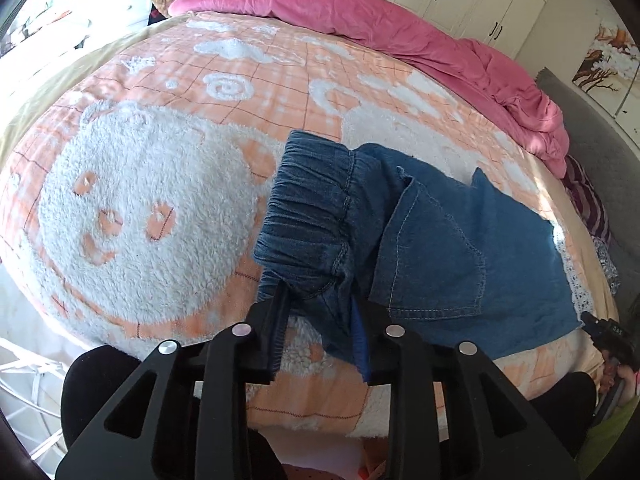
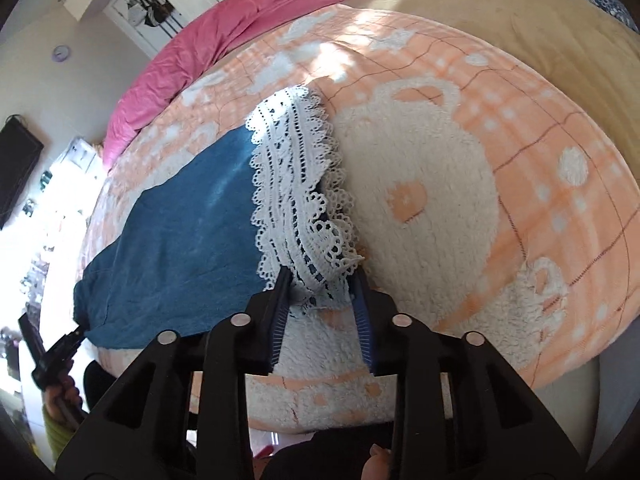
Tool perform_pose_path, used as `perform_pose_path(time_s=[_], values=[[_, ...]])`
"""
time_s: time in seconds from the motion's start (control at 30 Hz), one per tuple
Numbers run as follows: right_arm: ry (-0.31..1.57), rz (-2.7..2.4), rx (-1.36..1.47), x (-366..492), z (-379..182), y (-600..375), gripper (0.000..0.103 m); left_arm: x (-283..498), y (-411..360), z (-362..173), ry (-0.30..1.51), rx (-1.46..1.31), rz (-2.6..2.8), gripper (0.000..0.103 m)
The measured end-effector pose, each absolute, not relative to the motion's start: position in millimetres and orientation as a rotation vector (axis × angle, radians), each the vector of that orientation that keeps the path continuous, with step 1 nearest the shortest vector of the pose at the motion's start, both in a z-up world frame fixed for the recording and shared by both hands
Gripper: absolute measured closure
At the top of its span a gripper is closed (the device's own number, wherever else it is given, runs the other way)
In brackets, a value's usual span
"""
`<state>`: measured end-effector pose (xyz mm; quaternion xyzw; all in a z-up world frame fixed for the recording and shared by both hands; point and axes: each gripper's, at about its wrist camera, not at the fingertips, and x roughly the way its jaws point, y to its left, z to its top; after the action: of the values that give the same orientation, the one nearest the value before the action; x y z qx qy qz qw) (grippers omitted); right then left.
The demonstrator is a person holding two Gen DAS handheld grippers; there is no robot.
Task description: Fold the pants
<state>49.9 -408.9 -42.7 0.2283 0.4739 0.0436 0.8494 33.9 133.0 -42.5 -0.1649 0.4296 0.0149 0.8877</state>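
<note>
Left gripper (image 1: 318,312) clamps the jeans' (image 1: 432,240) elastic waistband (image 1: 308,208), lower centre. Right gripper (image 2: 322,292) clamps their lace hem (image 2: 296,184).

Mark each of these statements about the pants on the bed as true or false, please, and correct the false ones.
1. The left gripper is closed on the elastic waistband of the pants. True.
2. The right gripper is closed on the waistband. False: it holds the white lace hem at the leg end.
3. The pants are made of black leather. False: they are blue denim.
4. The pants lie on an orange and white blanket. True.
5. A pink quilt is bunched along the far side of the bed. True.
6. The pink quilt covers the pants. False: it lies apart from them, beyond the blanket.
</note>
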Motion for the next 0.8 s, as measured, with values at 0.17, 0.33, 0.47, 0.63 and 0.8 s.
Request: perform_pose_path(time_s=[0.17,0.33,0.47,0.63,0.8], values=[[0.979,0.060,0.481,37,-39,-413,0.071,19,151,-26,0.863,-0.371,0.054,0.050],[0.852,-0.007,0.358,19,-1,-405,0.065,-5,160,18,0.734,-0.328,0.095,0.050],[0.783,0.070,0.296,26,26,-374,0.057,2,132,40,0.689,-0.271,0.024,0.049],[0.783,0.276,0.169,73,36,-294,0.055,48,74,29,0.744,-0.235,-0.121,0.049],[0.859,0.415,0.067,131,19,-221,0.054,105,40,-5,0.854,-0.243,-0.188,0.049]])
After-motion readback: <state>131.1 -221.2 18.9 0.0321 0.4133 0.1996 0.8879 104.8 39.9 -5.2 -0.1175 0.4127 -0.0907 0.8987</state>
